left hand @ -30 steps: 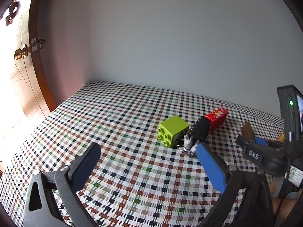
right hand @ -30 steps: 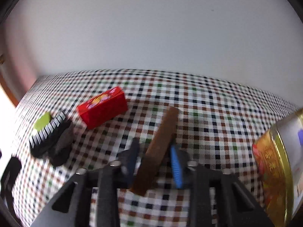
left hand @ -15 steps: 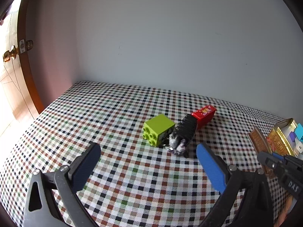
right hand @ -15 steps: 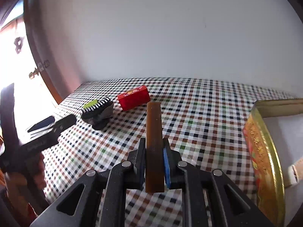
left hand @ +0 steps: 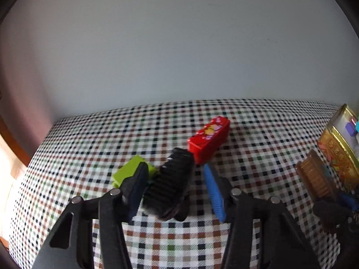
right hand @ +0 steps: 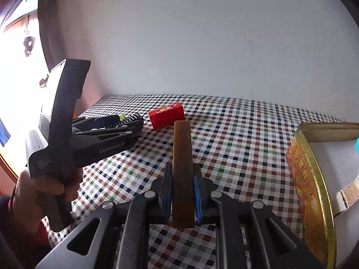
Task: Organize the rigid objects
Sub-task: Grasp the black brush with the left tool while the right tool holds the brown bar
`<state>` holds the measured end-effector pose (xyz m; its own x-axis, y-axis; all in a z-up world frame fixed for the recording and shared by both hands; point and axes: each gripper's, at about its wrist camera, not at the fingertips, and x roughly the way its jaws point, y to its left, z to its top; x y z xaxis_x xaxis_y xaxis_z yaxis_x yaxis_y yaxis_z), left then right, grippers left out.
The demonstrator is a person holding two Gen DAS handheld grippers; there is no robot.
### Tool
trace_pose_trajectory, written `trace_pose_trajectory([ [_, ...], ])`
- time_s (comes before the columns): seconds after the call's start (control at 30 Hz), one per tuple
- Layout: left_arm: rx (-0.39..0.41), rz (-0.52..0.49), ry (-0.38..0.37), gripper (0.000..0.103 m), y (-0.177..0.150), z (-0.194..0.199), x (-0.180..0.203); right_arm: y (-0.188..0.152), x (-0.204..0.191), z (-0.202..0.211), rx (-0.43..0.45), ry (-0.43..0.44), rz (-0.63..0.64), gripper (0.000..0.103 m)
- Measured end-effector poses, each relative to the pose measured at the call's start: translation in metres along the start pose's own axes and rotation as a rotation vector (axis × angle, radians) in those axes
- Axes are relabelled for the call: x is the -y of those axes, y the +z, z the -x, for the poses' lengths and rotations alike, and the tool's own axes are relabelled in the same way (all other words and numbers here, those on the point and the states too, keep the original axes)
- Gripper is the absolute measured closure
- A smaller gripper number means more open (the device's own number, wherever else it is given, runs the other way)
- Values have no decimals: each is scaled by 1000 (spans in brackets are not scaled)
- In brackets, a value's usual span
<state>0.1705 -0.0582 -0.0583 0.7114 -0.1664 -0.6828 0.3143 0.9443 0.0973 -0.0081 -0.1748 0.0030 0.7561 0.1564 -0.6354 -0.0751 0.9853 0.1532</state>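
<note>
On the checkered tabletop point(left hand: 258, 134) we are seeing, from left to right, a green block point(left hand: 129, 172), a black ribbed piece point(left hand: 170, 186), a red box point(left hand: 209, 142) and, at the far right, a gold tin point(right hand: 309, 179). Our left gripper point(left hand: 172, 190) is straddling the black ribbed piece, its jaws having just been closing, with the left one against it and a gap showing at the right one. Our right gripper point(right hand: 181, 192) is pinching a brown strip point(right hand: 182, 163), holding it above the tabletop just left of the tin.
</note>
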Motion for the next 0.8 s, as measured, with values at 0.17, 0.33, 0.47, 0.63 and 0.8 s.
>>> trace_pose_trajectory([
  [0.17,-4,-41,4,54,6,-5,12,2,9,-14,-28,9,-45,85],
  [0.33,3,48,-81,76,-4,10,-5,3,8,-15,-23,7,-43,85],
  [0.47,-13,129,-178,76,-13,16,-25,2,5,-13,-20,2,-36,85],
  [0.63,-55,150,-172,70,-13,5,-22,2,7,-11,-27,4,-45,85],
  [0.8,-132,128,-145,67,-13,-11,-18,1,7,-14,-36,6,-43,85],
])
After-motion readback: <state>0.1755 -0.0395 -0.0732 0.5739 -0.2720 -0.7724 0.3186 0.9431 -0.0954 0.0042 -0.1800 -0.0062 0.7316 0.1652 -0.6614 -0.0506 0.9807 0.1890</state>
